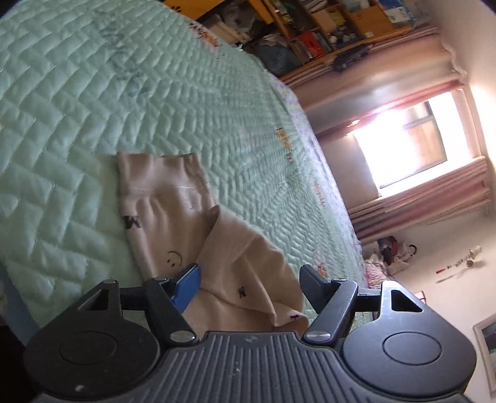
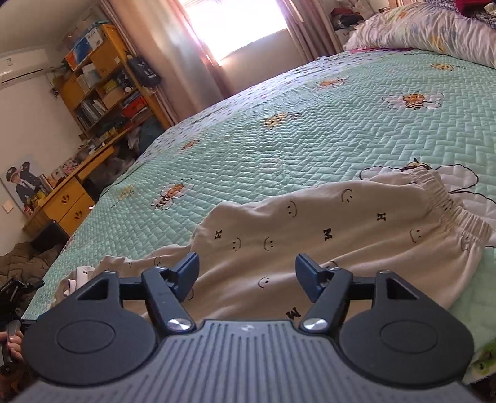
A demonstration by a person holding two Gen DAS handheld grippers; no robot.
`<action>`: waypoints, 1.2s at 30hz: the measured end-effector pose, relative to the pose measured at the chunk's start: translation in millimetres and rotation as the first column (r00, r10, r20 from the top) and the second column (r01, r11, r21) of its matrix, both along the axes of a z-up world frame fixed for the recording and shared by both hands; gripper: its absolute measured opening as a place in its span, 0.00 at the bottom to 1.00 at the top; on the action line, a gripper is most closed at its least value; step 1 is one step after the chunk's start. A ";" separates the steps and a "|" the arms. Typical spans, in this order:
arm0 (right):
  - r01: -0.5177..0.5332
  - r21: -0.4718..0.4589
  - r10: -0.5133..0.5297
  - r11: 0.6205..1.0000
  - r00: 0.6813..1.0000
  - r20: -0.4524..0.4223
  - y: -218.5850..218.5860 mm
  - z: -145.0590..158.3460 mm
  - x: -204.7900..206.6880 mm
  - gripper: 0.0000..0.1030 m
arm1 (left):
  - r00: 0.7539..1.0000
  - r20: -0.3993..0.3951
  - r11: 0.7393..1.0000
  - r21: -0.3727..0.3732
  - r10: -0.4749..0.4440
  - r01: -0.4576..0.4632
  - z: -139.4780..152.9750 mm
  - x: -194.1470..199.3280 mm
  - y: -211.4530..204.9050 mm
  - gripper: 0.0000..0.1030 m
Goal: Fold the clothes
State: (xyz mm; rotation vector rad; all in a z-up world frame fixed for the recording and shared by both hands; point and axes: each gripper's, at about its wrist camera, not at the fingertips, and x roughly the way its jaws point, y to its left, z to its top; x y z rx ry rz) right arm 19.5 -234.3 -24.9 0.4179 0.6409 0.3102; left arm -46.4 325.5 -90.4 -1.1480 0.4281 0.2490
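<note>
The left gripper (image 1: pixel 249 276) stands with its jaws wide apart and nothing pinched between them; the right gripper (image 2: pixel 246 272) is likewise spread wide, gripping nothing. Both hang just above the beige trousers (image 2: pixel 310 245), which lie on the green quilted bedspread (image 2: pixel 279 148) near the bed's front edge.

The right wrist view shows the trousers lengthwise: the gathered elastic waistband (image 2: pixel 449 210) lies toward the right, partly over a white cloud print, and the cloth is dotted with smiley faces and letters. A rumpled end trails toward the bed's left front corner. The left wrist view, rolled sideways, shows instead a ribbed cuff (image 1: pixel 161 173) lying flat and a loose fold of cloth heaped between the jaws.

Only the right view shows the bee prints across the bedspread, a flowered pillow (image 2: pixel 434 28) at the far right corner, and fingers (image 2: pixel 14 341) at the lower left edge. Both views take in the wooden shelves (image 2: pixel 102 77) and the bright curtained window (image 1: pixel 403 142).
</note>
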 end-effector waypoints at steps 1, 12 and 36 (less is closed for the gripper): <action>0.002 -0.001 -0.003 1.000 1.000 -0.008 -0.2 -0.6 0.3 0.68 | 1.000 -0.007 1.000 0.001 0.001 -0.001 0.0 -0.1 -0.7 0.70; -0.034 -0.009 0.034 0.999 0.998 -0.049 9.5 -12.6 0.6 0.69 | 0.997 -0.067 1.000 0.001 0.029 -0.029 -3.7 -1.9 1.4 0.71; -0.051 -0.059 0.046 0.997 0.996 -0.079 21.8 -13.7 -5.9 0.72 | 0.972 -0.235 0.954 0.294 0.017 0.054 19.1 30.2 -8.8 0.05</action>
